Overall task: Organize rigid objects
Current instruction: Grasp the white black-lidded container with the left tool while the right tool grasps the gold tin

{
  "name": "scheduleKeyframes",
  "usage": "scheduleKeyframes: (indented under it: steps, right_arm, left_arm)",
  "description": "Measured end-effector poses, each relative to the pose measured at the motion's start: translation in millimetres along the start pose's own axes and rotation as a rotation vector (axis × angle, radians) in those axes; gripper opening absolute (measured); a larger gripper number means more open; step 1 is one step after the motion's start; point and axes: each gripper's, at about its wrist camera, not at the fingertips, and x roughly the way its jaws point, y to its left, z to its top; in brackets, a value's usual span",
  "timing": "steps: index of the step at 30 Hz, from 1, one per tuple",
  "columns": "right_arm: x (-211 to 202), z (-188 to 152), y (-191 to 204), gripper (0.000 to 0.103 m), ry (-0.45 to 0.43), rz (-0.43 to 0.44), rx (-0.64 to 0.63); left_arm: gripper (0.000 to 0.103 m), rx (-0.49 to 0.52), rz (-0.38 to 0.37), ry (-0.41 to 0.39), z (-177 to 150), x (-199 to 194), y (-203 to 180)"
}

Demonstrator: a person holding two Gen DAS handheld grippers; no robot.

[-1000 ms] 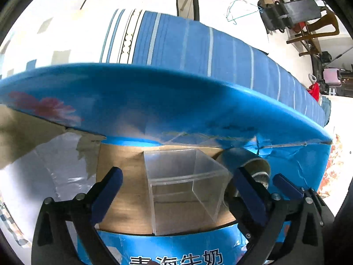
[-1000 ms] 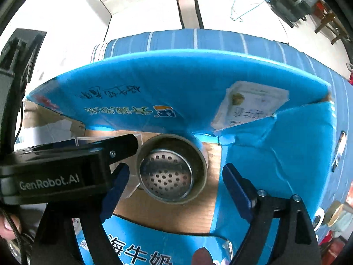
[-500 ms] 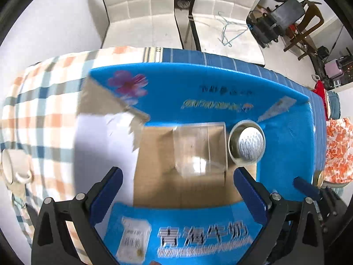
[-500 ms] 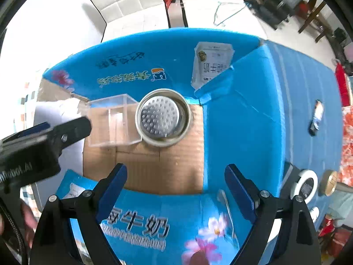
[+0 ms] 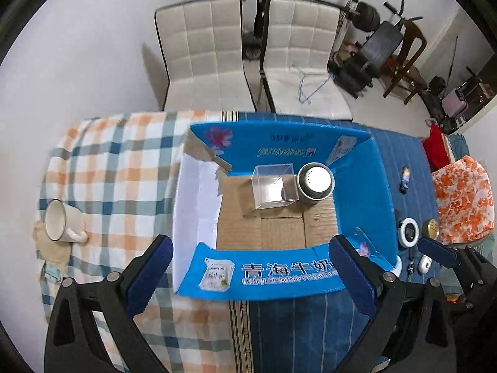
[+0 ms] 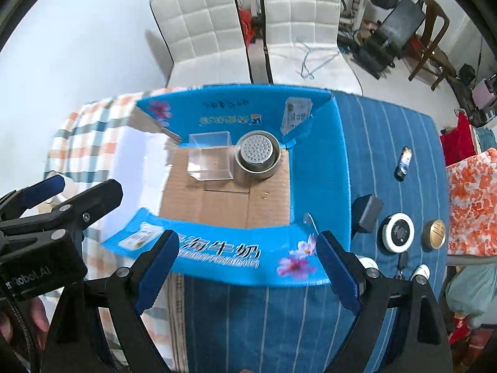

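An open blue cardboard box (image 5: 360,186) (image 6: 313,183) stands on the table. Inside it at the far side sit a clear plastic cube (image 5: 273,186) (image 6: 211,155) and a round metal strainer cup (image 5: 315,181) (image 6: 256,155), side by side. My left gripper (image 5: 248,275) is open and empty, raised above the box's near wall. My right gripper (image 6: 247,269) is open and empty, also above the near wall. The left gripper shows at the left edge of the right wrist view (image 6: 46,205).
A white mug (image 5: 62,220) lies on the checked cloth at left. Right of the box on the blue striped cloth lie a dark block (image 6: 368,214), a white round device (image 6: 397,232), a gold lid (image 6: 434,234), a small dark stick (image 6: 403,163). Two white chairs (image 5: 211,59) stand behind.
Both grippers have pulled up and back out of the box, open and empty. The cube and strainer cup stay inside at the far side.
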Motion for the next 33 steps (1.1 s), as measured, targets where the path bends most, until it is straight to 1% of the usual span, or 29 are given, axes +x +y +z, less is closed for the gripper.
scheduleKeyframes:
  steps: [3, 6, 10, 17, 19, 22, 25, 27, 32, 33]
  right_arm:
    - [-31, -10, 4, 0.092, -0.03, 0.012, -0.002]
    - [-54, -20, 3, 0.092, -0.054, 0.03, 0.0]
    - [-80, -30, 0, 0.092, -0.085, 0.055, -0.003]
    - [-103, -43, -5, 0.092, -0.115, 0.09, -0.044]
    - [-106, -47, -11, 0.092, -0.12, 0.112, -0.044]
    - [-107, -50, -26, 0.092, -0.119, 0.143, -0.023]
    - [-108, -53, -53, 0.092, -0.122, 0.142, 0.017]
    - [-107, -56, -81, 0.092, -0.122, 0.124, 0.064]
    - [-98, -66, -167, 0.092, -0.107, 0.029, 0.2]
    - [-95, -70, -187, 0.092, -0.101, 0.005, 0.232]
  left_arm:
    - [0.103, 0.001, -0.008, -0.032, -9, -26, -2]
    - [0.103, -0.001, -0.002, -0.055, -18, -46, -5]
    - [0.103, 0.001, -0.003, -0.075, -29, -63, -13]
    - [0.103, -0.019, 0.018, -0.098, -41, -81, -25]
    - [0.103, -0.023, 0.028, -0.105, -43, -84, -31]
    - [0.103, -0.023, 0.02, -0.12, -43, -88, -45]
    - [0.103, -0.004, -0.004, -0.131, -40, -85, -68]
    - [0.103, 0.018, -0.028, -0.13, -35, -79, -88]
    - [0.103, 0.114, -0.104, -0.096, -18, -49, -160]
    - [0.103, 0.143, -0.13, -0.085, -14, -38, -182]
